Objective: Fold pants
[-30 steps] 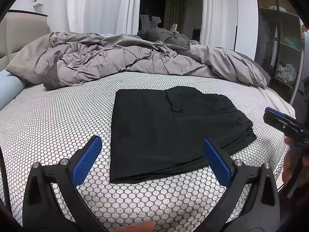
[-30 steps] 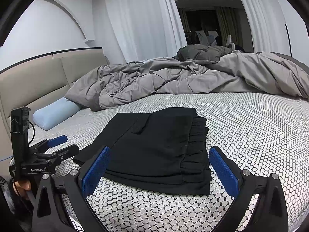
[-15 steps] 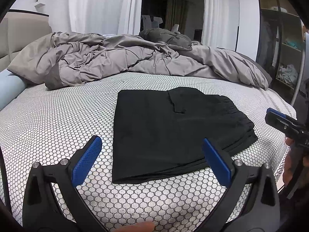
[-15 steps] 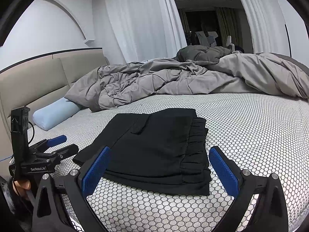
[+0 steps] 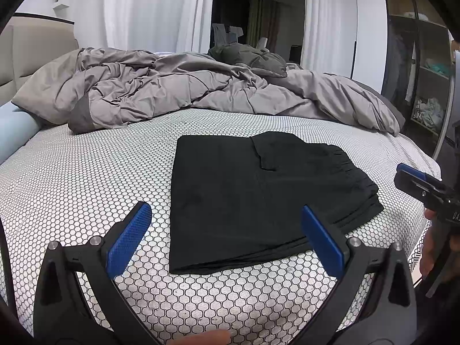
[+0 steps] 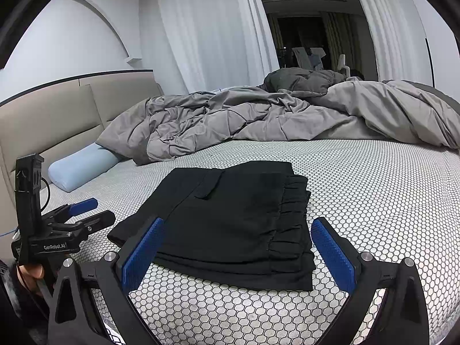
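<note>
- I had the black pants (image 5: 258, 201) lying on the honeycomb-patterned sheet (image 5: 86, 178), near the front edge of the bed and well apart from the crumpled grey duvet (image 5: 187, 92) heaped along the far side.
- The pants were stacked into a compact rectangle, several layers showing at the near edge, with the gathered waistband (image 6: 293, 215) on the right side and a pocket flap on top; I judged the folding essentially done.
- My left gripper (image 5: 227, 238) hung just in front of the near edge of the pants, its blue pads spread wide and gripping nothing.
- My right gripper (image 6: 238, 253) was likewise gaping, holding nothing, with the near right corner of the stack showing between its fingers.
- Neither set of fingers touched the cloth, as far as I could tell; I read both as backed off so the stack would lie undisturbed.
- In the right wrist view the left gripper appeared low at the left, clear of the pants; a pale blue pillow (image 6: 80, 166) lay by the headboard (image 6: 57, 120), far left.
- If anything remained, I thought it was only squaring the slightly staggered layers at the near edge.
</note>
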A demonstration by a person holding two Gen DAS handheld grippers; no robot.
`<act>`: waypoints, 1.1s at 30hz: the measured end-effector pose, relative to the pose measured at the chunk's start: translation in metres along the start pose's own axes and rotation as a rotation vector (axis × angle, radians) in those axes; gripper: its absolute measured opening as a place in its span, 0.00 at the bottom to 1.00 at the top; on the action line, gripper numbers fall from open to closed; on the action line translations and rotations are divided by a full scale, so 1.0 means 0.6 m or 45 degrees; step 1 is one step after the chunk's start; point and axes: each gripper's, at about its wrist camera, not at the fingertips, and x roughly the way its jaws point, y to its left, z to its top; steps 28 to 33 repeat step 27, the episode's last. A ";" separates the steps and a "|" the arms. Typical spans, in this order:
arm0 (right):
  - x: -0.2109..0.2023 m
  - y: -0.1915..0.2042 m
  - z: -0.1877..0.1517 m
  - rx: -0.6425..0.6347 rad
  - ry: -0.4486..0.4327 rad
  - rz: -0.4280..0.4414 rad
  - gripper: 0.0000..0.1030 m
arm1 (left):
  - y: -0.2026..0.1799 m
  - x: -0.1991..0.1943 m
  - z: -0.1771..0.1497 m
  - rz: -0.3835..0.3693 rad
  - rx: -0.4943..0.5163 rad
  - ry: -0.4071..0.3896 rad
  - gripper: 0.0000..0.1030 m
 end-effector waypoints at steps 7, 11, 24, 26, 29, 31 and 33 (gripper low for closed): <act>0.000 -0.001 -0.001 -0.007 -0.001 -0.005 1.00 | 0.003 0.001 0.002 -0.002 0.002 -0.001 0.99; 0.000 0.001 -0.002 -0.040 -0.005 -0.020 1.00 | 0.005 0.001 0.003 -0.004 0.002 0.000 0.99; -0.002 0.006 -0.004 -0.105 -0.011 0.004 1.00 | 0.003 -0.004 0.005 0.000 -0.005 -0.015 0.99; 0.000 0.008 -0.004 -0.118 -0.003 0.021 1.00 | 0.002 -0.007 0.007 0.001 -0.012 -0.020 0.99; 0.000 0.009 -0.004 -0.126 -0.003 0.026 1.00 | 0.002 -0.009 0.008 -0.002 -0.016 -0.022 0.99; 0.000 0.009 -0.004 -0.126 -0.003 0.026 1.00 | 0.002 -0.009 0.008 -0.002 -0.016 -0.022 0.99; 0.000 0.009 -0.004 -0.126 -0.003 0.026 1.00 | 0.002 -0.009 0.008 -0.002 -0.016 -0.022 0.99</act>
